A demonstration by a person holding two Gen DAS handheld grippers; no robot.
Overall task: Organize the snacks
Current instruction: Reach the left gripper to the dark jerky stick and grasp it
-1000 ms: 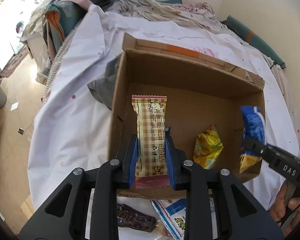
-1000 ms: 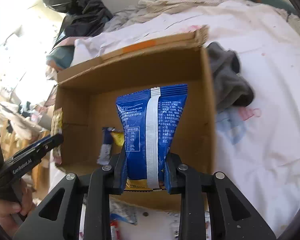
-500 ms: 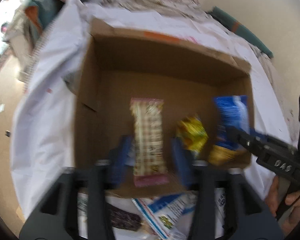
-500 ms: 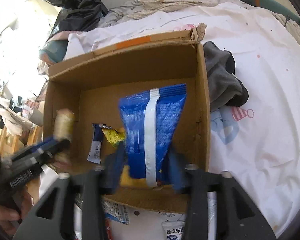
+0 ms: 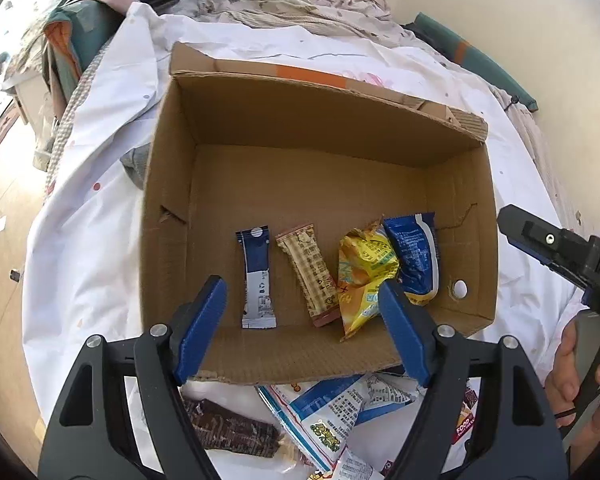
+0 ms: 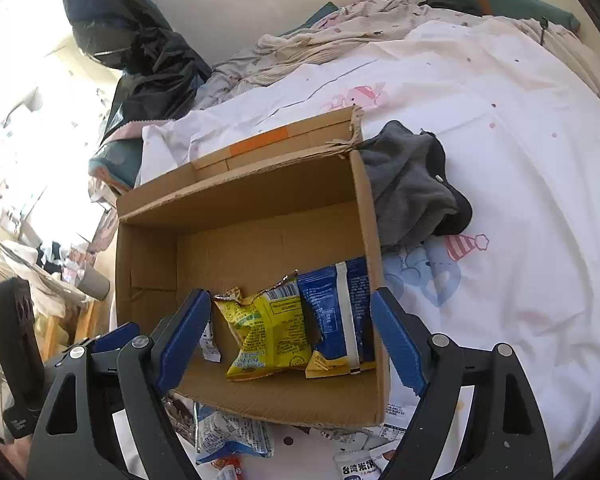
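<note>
An open cardboard box (image 5: pixel 172 208) (image 6: pixel 372 216) sits on a white bed sheet. On its floor lie a narrow blue-and-white packet (image 5: pixel 256 280), a plaid wafer bar (image 5: pixel 310 276), a yellow bag (image 5: pixel 364 280) (image 6: pixel 268 332) and a blue bag (image 5: pixel 414 260) (image 6: pixel 340 316). My left gripper (image 5: pixel 302 328) hovers over the box's near edge; its jaws are opening and nothing is pressed between them. Over the box's right corner, my right gripper (image 6: pixel 292 332) is opening too, clear of the blue bag. Each gripper shows at the edge of the other's view.
Loose snacks lie on the sheet in front of the box: a dark chocolate bar (image 5: pixel 232 428) and white-and-blue packets (image 5: pixel 332 412) (image 6: pixel 228 436). A grey cloth (image 6: pixel 412 196) rests against the box's right side. Black bags (image 6: pixel 140 52) and bedding pile up behind. The bed's edge drops to the floor (image 5: pixel 0 220).
Both grippers opened. The plaid bar dropped from the left one and the blue bag from the right one; both now lie on the box floor.
</note>
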